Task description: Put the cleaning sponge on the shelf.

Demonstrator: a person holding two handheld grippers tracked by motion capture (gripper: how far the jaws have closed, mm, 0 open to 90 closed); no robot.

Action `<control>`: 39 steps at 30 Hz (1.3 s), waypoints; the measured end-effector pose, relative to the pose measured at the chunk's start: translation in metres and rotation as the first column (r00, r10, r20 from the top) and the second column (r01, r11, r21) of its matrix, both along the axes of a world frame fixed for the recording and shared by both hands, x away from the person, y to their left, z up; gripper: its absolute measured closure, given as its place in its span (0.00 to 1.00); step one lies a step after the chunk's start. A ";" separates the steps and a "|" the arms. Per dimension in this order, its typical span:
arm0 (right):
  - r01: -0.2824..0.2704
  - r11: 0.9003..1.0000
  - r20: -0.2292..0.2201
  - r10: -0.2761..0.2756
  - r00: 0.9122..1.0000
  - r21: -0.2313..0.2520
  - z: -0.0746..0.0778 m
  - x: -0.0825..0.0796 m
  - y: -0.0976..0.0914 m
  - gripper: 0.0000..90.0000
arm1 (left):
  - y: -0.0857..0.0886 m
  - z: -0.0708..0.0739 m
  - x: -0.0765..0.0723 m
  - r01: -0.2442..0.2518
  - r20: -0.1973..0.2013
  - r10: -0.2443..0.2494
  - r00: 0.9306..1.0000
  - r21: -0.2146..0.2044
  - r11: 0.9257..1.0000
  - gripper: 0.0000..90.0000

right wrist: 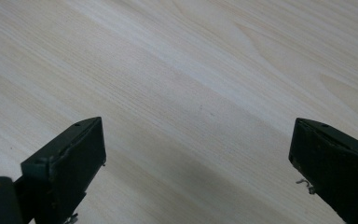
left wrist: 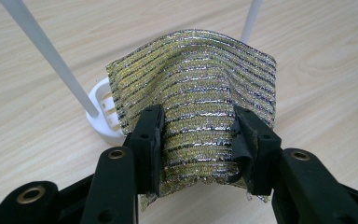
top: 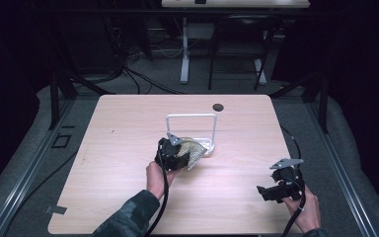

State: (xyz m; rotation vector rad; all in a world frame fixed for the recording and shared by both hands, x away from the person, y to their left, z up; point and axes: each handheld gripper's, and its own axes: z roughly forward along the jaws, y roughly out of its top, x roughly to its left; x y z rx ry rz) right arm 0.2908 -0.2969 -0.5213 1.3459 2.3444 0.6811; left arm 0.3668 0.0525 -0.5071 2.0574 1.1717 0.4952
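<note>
Left gripper (left wrist: 198,140) clamped on metallic striped cloth (left wrist: 196,88), jaws pinching near edge so fabric bunches into ridge between them. Cloth sits just in front of white rack (top: 191,117), over its base (left wrist: 100,109) — I read this as lining up to drape over top bar. Can't tell from high view whether cloth touches table (top: 128,123) or hangs clear. Right gripper (top: 265,193) parked near table's right front corner, jaws spread wide, holding nothing; I keep it out of way, ready to assist.
</note>
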 end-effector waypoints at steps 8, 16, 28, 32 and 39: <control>0.001 1.000 0.004 -0.001 1.000 0.006 -0.001 0.000 -0.001 0.04 | -0.007 -0.002 0.012 -0.041 0.008 0.041 0.999 0.000 0.999 0.63; -0.003 1.000 0.007 0.003 1.000 0.011 -0.002 0.001 -0.001 0.04 | -0.014 -0.001 0.018 -0.061 0.041 0.059 0.997 0.028 0.998 0.63; -0.003 1.000 -0.002 0.003 1.000 0.011 -0.002 0.000 -0.001 0.04 | -0.023 -0.004 0.031 -0.073 0.052 0.070 0.996 0.058 0.996 0.62; 0.000 1.000 -0.003 0.000 1.000 0.011 -0.002 0.000 -0.002 0.04 | -0.027 -0.006 0.033 -0.074 0.049 0.071 0.996 0.063 0.995 0.62; -0.002 1.000 0.001 0.002 1.000 0.009 -0.002 0.000 -0.001 0.04 | -0.030 -0.011 0.038 -0.091 0.053 0.088 0.995 0.070 0.993 0.62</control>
